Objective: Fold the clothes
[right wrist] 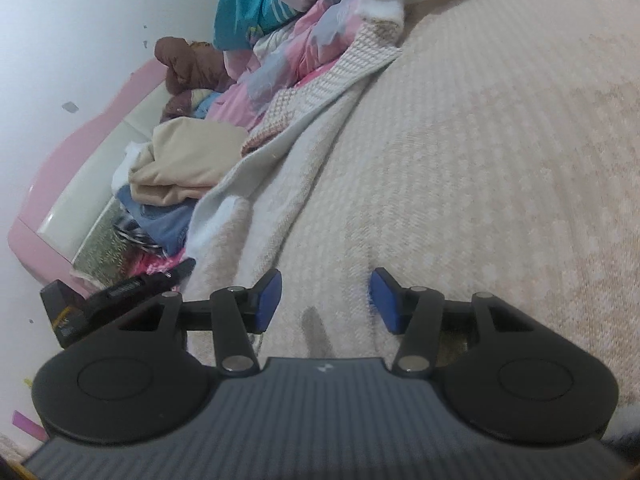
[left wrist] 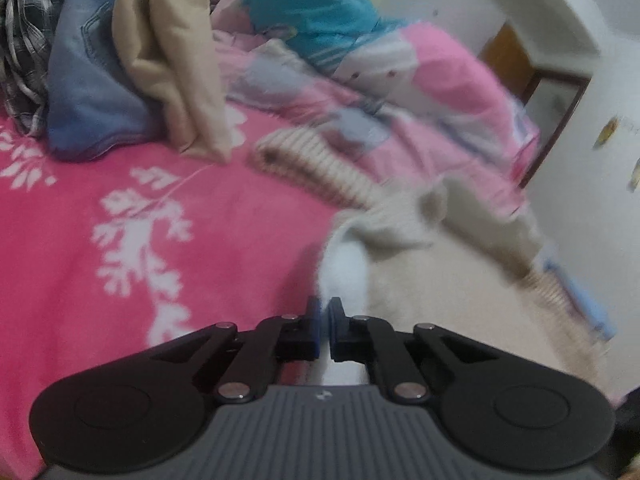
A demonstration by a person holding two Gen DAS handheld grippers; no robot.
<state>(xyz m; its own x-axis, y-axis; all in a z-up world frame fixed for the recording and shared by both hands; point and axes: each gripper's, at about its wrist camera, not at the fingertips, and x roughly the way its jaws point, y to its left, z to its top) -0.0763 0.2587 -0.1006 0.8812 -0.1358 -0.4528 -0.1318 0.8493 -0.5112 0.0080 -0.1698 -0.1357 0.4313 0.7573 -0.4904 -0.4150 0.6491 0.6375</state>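
A cream knit sweater (left wrist: 440, 300) with a white lining lies blurred on the pink bedspread (left wrist: 80, 220); one ribbed cuff (left wrist: 312, 164) stretches toward the middle of the bed. My left gripper (left wrist: 325, 320) is shut on a white edge of that sweater, and fabric shows between its blue pads. In the right wrist view the same sweater (right wrist: 460, 140) fills most of the frame. My right gripper (right wrist: 325, 300) hovers open just over its knit surface with nothing between the fingers. The black body of the left gripper (right wrist: 120, 292) shows at the sweater's left edge.
Folded clothes stand at the far side of the bed: a beige piece (left wrist: 180, 72), denim (left wrist: 88, 72) and a plaid item (left wrist: 20, 52). A pink patterned quilt (left wrist: 420, 92) with a teal garment (left wrist: 316, 20) is heaped behind. A brown plush toy (right wrist: 188, 64) sits by the pink headboard (right wrist: 60, 168).
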